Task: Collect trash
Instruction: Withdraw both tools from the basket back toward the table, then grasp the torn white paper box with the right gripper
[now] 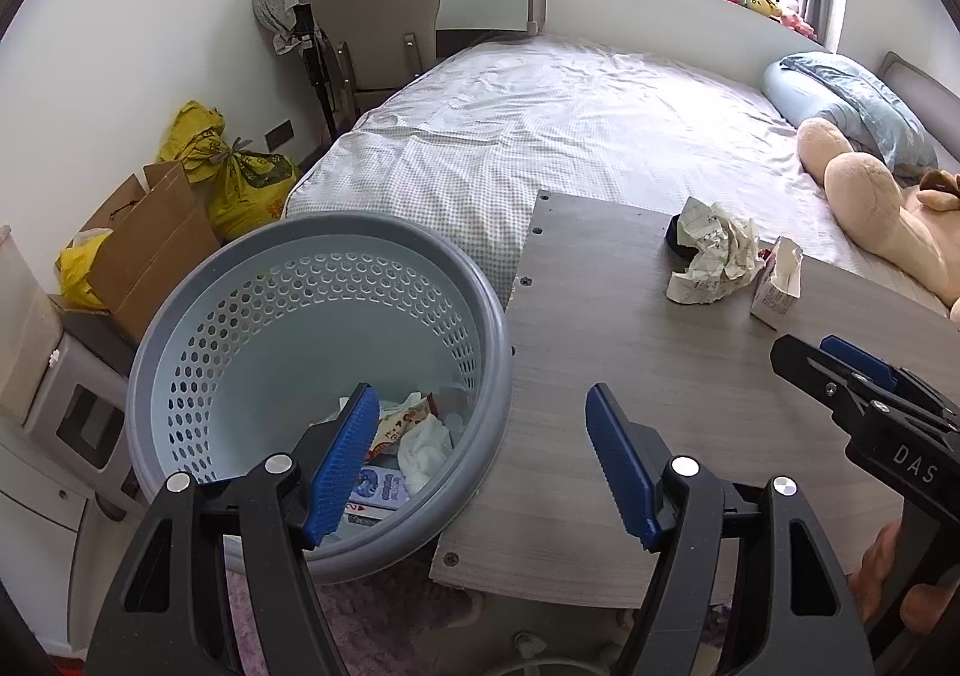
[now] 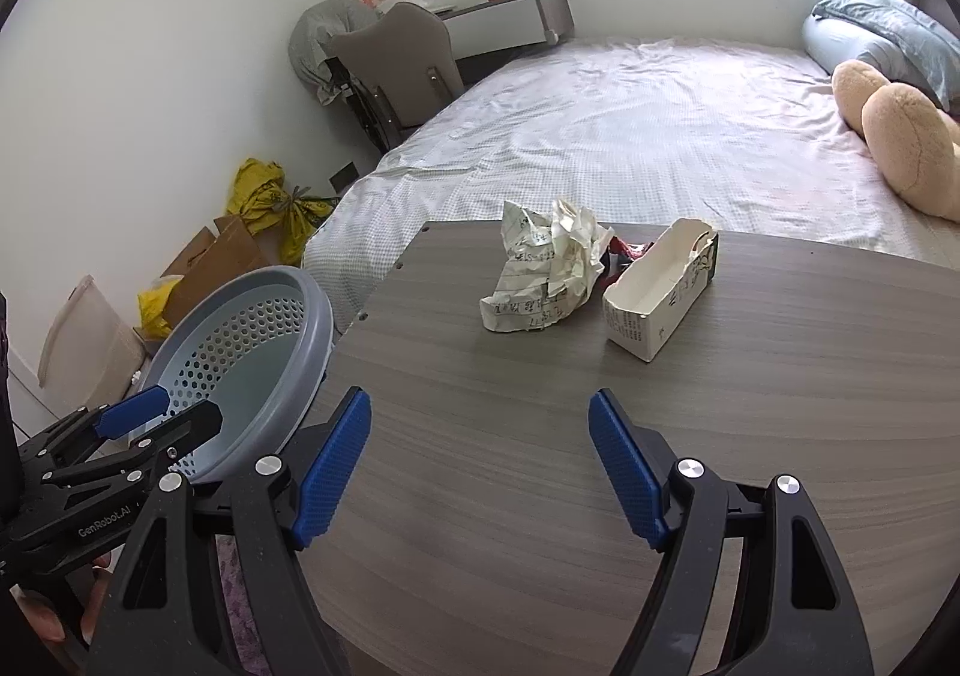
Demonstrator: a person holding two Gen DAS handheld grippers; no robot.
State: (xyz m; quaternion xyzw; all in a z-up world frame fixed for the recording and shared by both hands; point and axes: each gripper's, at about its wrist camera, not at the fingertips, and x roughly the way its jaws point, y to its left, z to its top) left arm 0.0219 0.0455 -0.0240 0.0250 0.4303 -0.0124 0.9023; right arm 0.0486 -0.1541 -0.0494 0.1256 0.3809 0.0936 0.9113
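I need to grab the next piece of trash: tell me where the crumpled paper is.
The crumpled paper lies on the far part of the wooden table, touching the left side of the open white carton, ahead of the right gripper.

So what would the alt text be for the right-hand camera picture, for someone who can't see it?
An open right gripper hovers over a grey wooden table holding a crumpled paper and a torn white carton. A perforated blue bin stands at the table's left edge, near the left gripper; a bed lies behind.
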